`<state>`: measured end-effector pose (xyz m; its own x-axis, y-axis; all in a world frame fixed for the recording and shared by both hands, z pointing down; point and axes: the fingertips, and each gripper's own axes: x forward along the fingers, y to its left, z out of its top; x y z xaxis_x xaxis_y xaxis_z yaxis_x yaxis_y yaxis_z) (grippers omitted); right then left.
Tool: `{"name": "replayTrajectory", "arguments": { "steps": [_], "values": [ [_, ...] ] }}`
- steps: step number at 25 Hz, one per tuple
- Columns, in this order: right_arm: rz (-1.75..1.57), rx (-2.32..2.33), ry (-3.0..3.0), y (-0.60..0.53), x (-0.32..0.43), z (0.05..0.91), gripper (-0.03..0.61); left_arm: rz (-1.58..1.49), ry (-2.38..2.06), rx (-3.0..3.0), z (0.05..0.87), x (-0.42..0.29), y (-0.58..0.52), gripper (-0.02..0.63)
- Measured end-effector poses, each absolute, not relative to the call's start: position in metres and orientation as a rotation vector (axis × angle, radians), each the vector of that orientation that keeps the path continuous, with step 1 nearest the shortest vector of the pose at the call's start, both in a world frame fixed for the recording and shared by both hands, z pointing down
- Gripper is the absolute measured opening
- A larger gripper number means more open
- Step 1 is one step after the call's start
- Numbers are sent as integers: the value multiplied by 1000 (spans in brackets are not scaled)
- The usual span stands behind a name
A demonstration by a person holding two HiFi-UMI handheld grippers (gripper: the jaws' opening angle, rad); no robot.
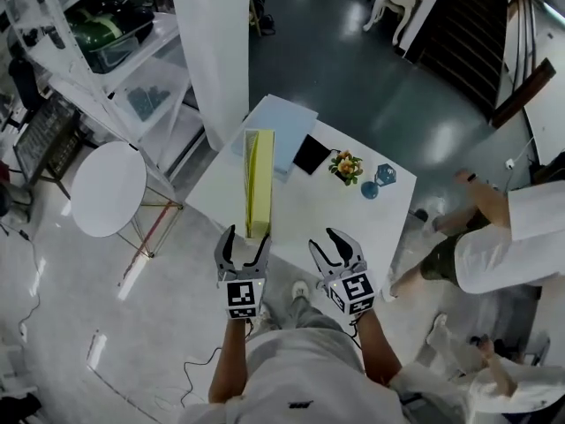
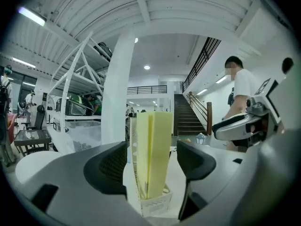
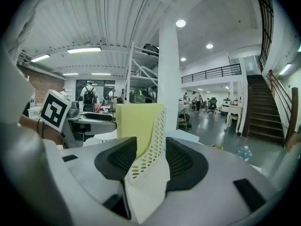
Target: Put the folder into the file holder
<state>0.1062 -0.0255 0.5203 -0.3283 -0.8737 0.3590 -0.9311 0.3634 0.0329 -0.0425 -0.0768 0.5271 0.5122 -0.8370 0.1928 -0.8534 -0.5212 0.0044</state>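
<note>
My head camera looks steeply down from well above the table [image 1: 353, 210], with the left gripper [image 1: 246, 237] and right gripper [image 1: 325, 241] low in frame. Each gripper camera rides close behind its own jaws, facing roughly level. All three share the folder [image 1: 259, 179] in the file holder [image 2: 157, 202], just ahead of the left claw and ahead-left of the right.

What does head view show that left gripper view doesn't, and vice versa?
Head view only: the left gripper seen from above with its marker cube, the whole table top, and a black flat item lying beyond the folder. Left gripper view only: the ceiling with its lights, and a straight look along the left jaws, which stand apart and press on nothing. Both: the yellow folder standing upright in the white file holder, and the right gripper.
</note>
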Motion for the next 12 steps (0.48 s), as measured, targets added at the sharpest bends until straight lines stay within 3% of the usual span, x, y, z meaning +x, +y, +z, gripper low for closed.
{"name": "replayTrajectory", "arguments": {
  "steps": [12],
  "values": [
    [248,1658,-2279,-1,88,517,192,259,-1383,2682,529,-62,-38,342]
  ]
}}
